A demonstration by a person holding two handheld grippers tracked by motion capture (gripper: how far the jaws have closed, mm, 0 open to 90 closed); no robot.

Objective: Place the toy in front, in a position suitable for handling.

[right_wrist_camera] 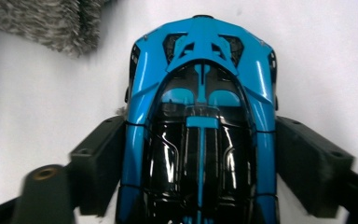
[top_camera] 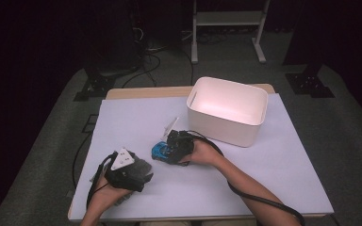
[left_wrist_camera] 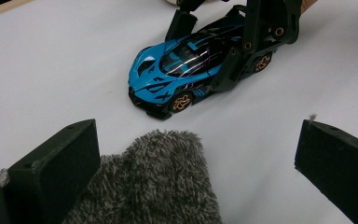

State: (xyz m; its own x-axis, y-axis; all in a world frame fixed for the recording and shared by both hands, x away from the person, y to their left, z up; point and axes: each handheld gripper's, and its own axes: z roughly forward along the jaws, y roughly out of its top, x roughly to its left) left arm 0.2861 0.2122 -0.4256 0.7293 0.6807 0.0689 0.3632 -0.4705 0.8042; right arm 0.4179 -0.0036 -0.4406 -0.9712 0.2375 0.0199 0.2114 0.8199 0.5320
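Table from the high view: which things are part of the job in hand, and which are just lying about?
In the job:
- blue toy car, between the right tongs
- grey fuzzy cloth, between the open left tongs

Lying about:
- white bin
- white card beside it

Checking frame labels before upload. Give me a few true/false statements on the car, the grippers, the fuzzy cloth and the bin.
1. The right gripper has its jaws on either side of the blue toy car. True.
2. The car is inside the white bin. False: it stands on the white table cover, in front of the bin.
3. A grey fuzzy cloth lies between the jaws of the left gripper. True; the jaws stand wide apart and do not press it.
4. The car lies on its roof. False: it is on its wheels, roof up.
5. The bin holds several toys. False: what shows of its inside is bare.
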